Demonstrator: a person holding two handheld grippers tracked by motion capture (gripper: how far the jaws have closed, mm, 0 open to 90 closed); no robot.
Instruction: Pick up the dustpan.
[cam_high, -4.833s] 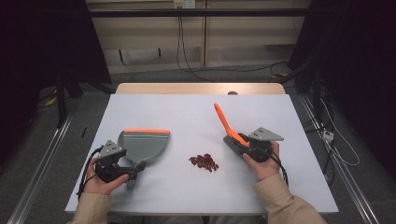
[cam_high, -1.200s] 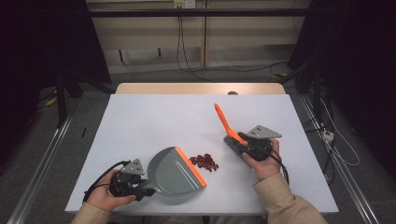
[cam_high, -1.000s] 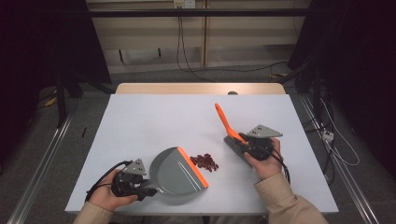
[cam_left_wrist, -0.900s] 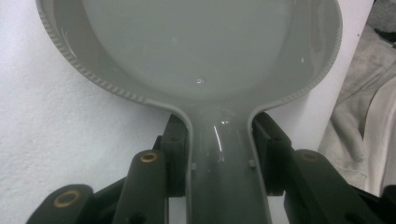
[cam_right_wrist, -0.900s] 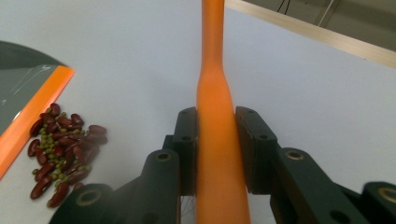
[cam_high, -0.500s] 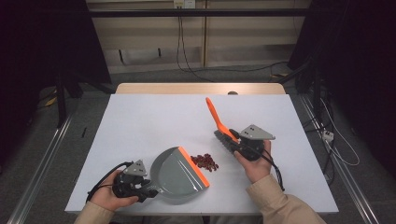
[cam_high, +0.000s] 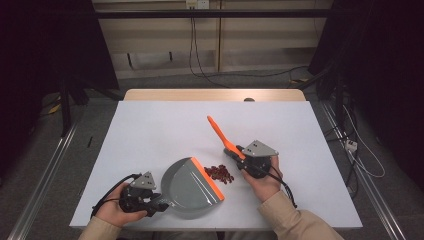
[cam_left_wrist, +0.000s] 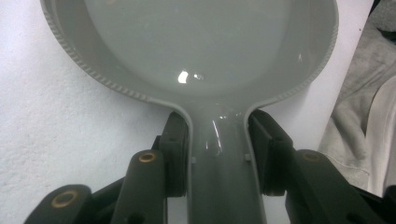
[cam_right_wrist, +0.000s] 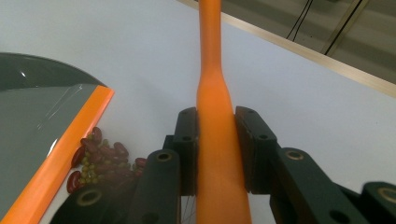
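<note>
the left gripper (cam_high: 159, 204), at the near left of the table (cam_high: 150, 125) in the high view, is clamped on the grey handle of the dustpan (cam_high: 192, 187); in the left gripper view its pads (cam_left_wrist: 177, 154) press both sides of that handle (cam_left_wrist: 218, 168), just below where the pan (cam_left_wrist: 210, 42) widens. its jaws have just eased a little wider and come back in, with the handle between them all the while. the dustpan lies flat on the table, its orange lip (cam_high: 206, 178) turned toward the right and away from the person

just beside that lip sits a small heap of beans (cam_high: 220, 173), dark red in the high view; the right gripper view shows red beans (cam_right_wrist: 105, 158) mixed with tiny greenish ones, the nearest lying right at the orange edge (cam_right_wrist: 60, 163)

the right gripper (cam_high: 243, 161) is close on the other side of the heap, clamped on the orange brush handle (cam_high: 220, 136), which rises at a slant up and away to the left. in the right gripper view both pads (cam_right_wrist: 189, 144) grip the thick part of the handle (cam_right_wrist: 215, 140); the bristle end is below the jaws and cannot be made out. the right hand (cam_high: 262, 182) holds its gripper from behind, the left hand (cam_high: 115, 210) rests at the table's near edge, and a cable loops from the left gripper
</note>
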